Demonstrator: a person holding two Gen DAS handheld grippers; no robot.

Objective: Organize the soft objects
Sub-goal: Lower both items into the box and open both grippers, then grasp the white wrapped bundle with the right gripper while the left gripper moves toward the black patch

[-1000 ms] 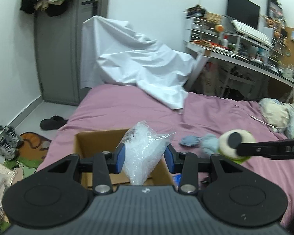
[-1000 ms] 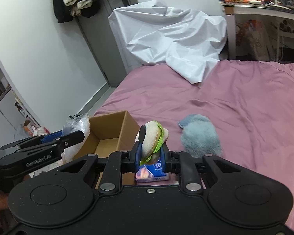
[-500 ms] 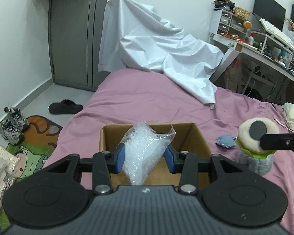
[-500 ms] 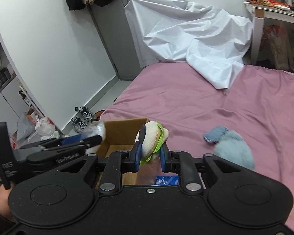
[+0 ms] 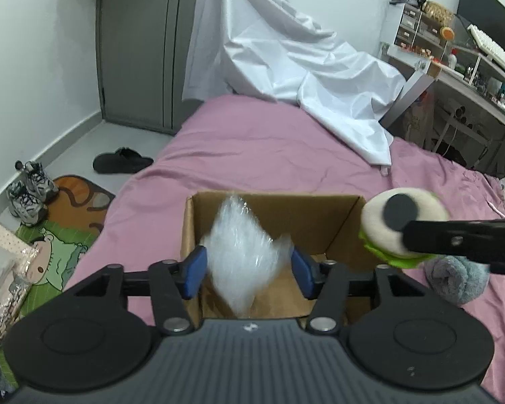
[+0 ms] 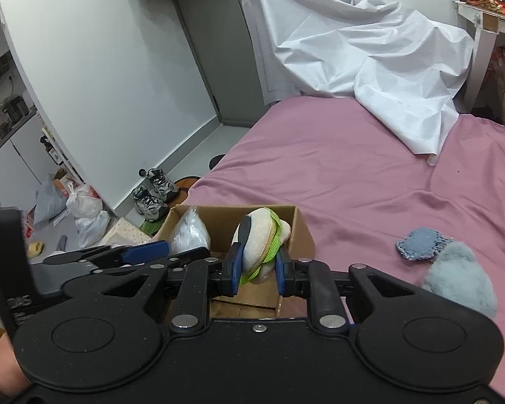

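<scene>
An open cardboard box (image 5: pixel 272 203) sits on the pink bed, also in the right wrist view (image 6: pixel 299 225). My left gripper (image 5: pixel 247 271) is over the box with its jaws spread wide; a blurred clear plastic bag (image 5: pixel 242 252) hangs between the pads without touching them, also seen in the right wrist view (image 6: pixel 188 230). My right gripper (image 6: pixel 256 269) is shut on a cream and green plush burger (image 6: pixel 262 240), held at the box's right edge (image 5: pixel 400 229).
A grey-blue fuzzy toy (image 6: pixel 461 276) and a small blue cloth (image 6: pixel 421 244) lie on the pink bed (image 6: pixel 353 175) right of the box. A white sheet (image 5: pixel 296 54) covers the bed's far end. Shoes (image 5: pixel 30 188) and a mat lie on the floor left.
Both grippers moved over the box. The left jaws opened wider and the plastic bag came loose, dropping toward the box. The right gripper brought the burger to the box's right edge.
</scene>
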